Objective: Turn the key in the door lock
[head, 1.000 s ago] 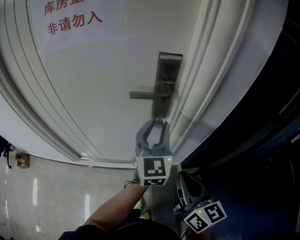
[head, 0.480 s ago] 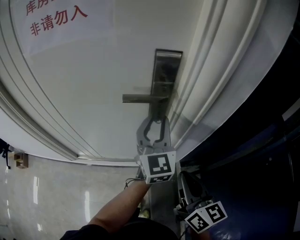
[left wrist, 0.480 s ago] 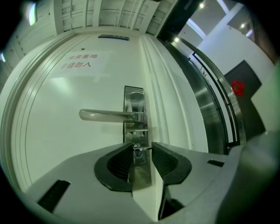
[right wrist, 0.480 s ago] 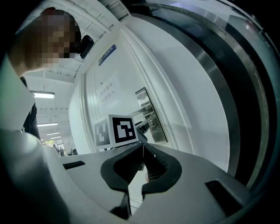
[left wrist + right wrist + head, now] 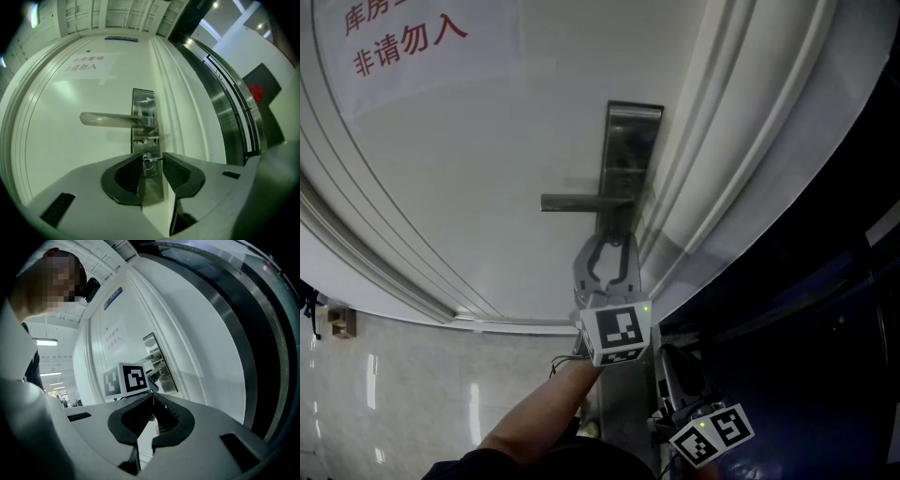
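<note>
A steel lock plate with a lever handle sits on the white door. In the left gripper view a small key on a ring sticks out of the plate below the handle. My left gripper points level at the plate's lower end. Its jaws stand open on either side of the key, and the pads show no pressing on it. My right gripper hangs low by the door's edge, behind the left one. Its jaw tips meet with nothing between them.
A paper notice with red characters is stuck on the door at upper left. Raised frame mouldings run along the door's right side, with a dark panel beyond. Glossy floor tiles lie below. My forearm reaches up from the bottom.
My left gripper has edged forward to the lower end of the lock plate, and the view has shifted slightly. Its jaws keep the same width. The right gripper stays low.
</note>
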`<state>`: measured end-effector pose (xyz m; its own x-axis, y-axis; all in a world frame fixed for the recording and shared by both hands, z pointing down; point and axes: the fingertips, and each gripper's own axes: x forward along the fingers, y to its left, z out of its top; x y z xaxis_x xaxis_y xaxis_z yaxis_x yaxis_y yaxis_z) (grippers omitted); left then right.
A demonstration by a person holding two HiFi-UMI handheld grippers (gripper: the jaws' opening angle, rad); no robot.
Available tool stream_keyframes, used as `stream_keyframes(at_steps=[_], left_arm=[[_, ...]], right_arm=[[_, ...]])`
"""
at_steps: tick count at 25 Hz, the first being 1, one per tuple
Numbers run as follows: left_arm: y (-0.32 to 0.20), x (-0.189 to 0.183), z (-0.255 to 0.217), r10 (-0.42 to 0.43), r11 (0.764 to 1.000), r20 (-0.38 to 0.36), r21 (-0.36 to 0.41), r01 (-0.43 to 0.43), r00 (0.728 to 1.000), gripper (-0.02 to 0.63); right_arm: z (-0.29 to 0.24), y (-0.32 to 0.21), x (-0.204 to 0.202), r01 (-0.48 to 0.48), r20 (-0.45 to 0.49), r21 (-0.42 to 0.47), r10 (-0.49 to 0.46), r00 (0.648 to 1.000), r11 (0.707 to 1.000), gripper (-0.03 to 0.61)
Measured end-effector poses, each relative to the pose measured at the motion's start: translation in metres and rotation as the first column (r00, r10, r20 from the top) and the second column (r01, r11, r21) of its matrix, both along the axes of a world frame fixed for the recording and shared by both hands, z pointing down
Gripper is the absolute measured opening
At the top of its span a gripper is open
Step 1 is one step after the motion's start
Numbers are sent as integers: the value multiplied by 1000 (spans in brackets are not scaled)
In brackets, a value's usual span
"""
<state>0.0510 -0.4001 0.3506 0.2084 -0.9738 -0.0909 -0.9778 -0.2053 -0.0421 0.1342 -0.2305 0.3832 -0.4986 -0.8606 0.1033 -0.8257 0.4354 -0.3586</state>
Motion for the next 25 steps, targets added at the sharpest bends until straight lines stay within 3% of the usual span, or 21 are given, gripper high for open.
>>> stream_keyframes(at_steps=[25], left_arm=[[-16,2,7,-53,999,48,-4,54,997,126]], right_arm=[[9,-13,-3,26,12,-25,-26,1000,999,14]])
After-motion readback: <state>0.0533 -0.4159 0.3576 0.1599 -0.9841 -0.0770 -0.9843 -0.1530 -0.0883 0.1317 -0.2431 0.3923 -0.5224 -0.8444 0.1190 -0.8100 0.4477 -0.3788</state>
